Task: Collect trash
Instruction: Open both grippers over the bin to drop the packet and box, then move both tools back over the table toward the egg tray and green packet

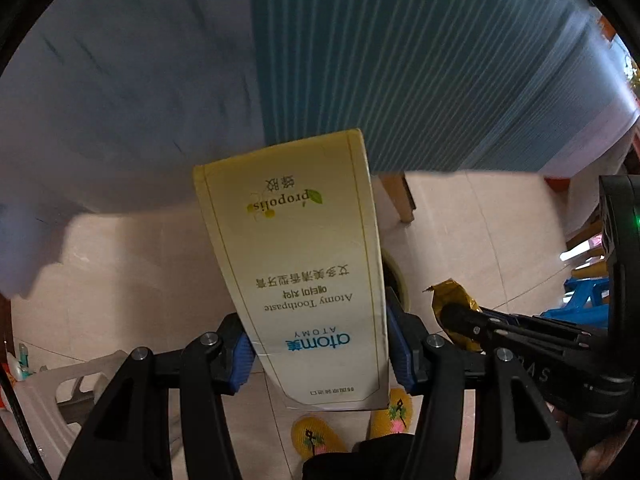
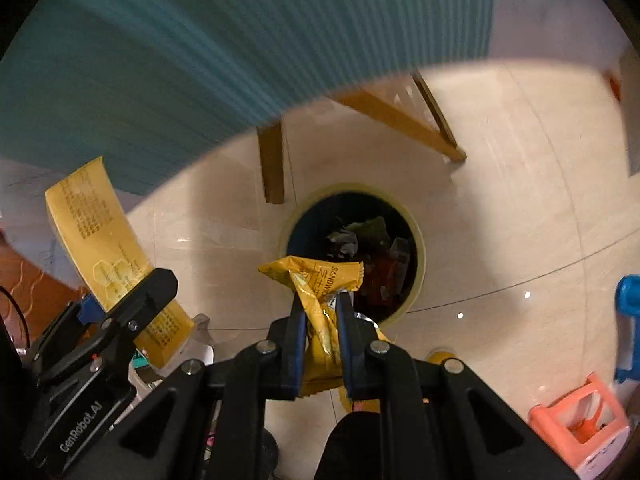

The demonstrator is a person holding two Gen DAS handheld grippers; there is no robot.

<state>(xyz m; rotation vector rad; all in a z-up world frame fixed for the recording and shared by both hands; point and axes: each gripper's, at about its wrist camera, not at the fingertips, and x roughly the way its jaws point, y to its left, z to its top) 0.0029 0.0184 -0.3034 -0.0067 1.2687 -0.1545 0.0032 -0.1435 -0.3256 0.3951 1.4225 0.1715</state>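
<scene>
Trash bin (image 2: 416, 264) on the tiled floor (image 2: 500, 184) is the landmark; round, pale rim, already holding crumpled wrappers. Bin sits just in front of a wooden table leg (image 2: 272, 164), under the edge of a teal striped cloth (image 2: 168, 64).

Right gripper (image 2: 318, 312) pinches a yellow snack wrapper (image 2: 316, 280), jaws nearly pressed together on its crumpled middle. Wrapper's top hangs over the near rim of the bin, above it, not inside yet. Judgement: thin film, very light, soft, a bit slippery; crushes flat, so a tight pinch on the bunched part is right. May flutter or cling to the pads on release.

Left gripper (image 1: 320, 352) clamps a toothpaste box (image 1: 292, 264) across its width near the lower end, blue pads (image 1: 242, 356) on both long sides, jaws about half spread by the box. Box is to the left of the bin in the right wrist view, off the floor, well clear of the rim. In the left wrist view the bin is mostly hidden behind the box. Judgement: empty-looking carton, light, stiff along its length but walls dent under squeeze; smooth printed card may slide. Side grip works; long free end needs tipping down to clear the rim.

Person's yellow slippers (image 1: 316, 436) show below the box.
</scene>
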